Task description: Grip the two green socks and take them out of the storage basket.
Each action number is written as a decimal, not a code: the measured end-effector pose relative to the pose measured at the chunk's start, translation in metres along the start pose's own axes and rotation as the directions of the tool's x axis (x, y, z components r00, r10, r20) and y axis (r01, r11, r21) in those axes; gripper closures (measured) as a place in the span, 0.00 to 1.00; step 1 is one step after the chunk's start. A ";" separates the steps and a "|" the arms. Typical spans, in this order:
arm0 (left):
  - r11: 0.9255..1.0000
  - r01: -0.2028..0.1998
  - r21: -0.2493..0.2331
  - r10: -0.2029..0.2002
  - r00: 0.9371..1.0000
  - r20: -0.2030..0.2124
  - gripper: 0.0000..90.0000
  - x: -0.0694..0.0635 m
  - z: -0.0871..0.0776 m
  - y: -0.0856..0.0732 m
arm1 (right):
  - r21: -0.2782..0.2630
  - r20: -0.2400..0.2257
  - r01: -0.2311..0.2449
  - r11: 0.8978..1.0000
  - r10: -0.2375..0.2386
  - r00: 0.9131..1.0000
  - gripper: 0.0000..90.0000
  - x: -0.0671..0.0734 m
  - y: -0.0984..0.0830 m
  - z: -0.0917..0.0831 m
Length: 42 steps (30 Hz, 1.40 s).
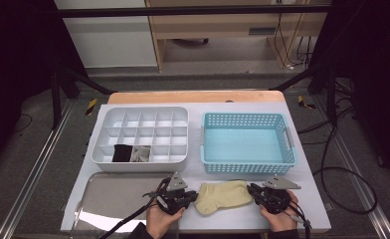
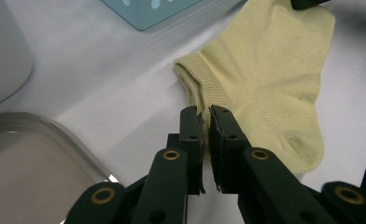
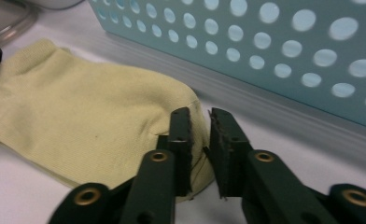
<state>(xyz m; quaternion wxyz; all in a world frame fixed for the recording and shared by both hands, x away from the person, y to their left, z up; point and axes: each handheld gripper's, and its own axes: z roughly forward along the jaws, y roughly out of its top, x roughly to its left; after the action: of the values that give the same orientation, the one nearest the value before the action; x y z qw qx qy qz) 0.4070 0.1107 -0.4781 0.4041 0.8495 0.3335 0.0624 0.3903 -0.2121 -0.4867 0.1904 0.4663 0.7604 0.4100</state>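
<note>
I see the pale yellow ankle sock [image 1: 223, 196] flat on the white worktop [image 1: 312, 199], before the blue perforated basket [image 1: 247, 167]. Left tongs [image 2: 205, 116] pinch its cuff edge. Right tongs [image 3: 200, 122] stand slightly apart at its toe, fabric between, unpressed. High view adds the white divided tray [image 1: 140, 137].

Your white table [image 1: 307, 199] carries 4 items: a compartment organizer [image 1: 140, 138], a blue basket [image 1: 247, 143], a metal tray [image 1: 111, 199], and a yellow sock [image 1: 223, 196].

Grey floor [image 1: 29, 149] with metal rails [image 1: 39, 164], black cables [image 1: 342, 174], pale wooden cabinet [image 1: 223, 30] behind the white surface [image 1: 312, 189].
</note>
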 end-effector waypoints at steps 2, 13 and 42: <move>1.000 -0.002 -0.001 0.002 1.000 -0.001 0.92 0.000 0.000 0.000 | -0.019 -0.029 -0.034 0.999 0.033 0.999 0.81 -0.001 0.001 -0.005; 1.000 -0.002 -0.007 0.002 1.000 -0.010 0.92 -0.001 0.001 0.000 | 0.035 -0.028 -0.071 0.997 0.072 0.997 0.74 -0.004 -0.005 -0.003; 0.994 -0.014 -0.107 0.011 0.999 -0.032 0.87 -0.014 -0.015 0.015 | -0.035 -0.109 -0.101 0.994 0.096 0.989 0.93 -0.004 0.004 -0.016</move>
<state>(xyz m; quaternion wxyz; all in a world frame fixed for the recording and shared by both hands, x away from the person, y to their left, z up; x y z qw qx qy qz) 0.3988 0.1050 -0.4552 0.4435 0.8276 0.3305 0.0959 0.3838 -0.2219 -0.4745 0.1382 0.4766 0.7371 0.4587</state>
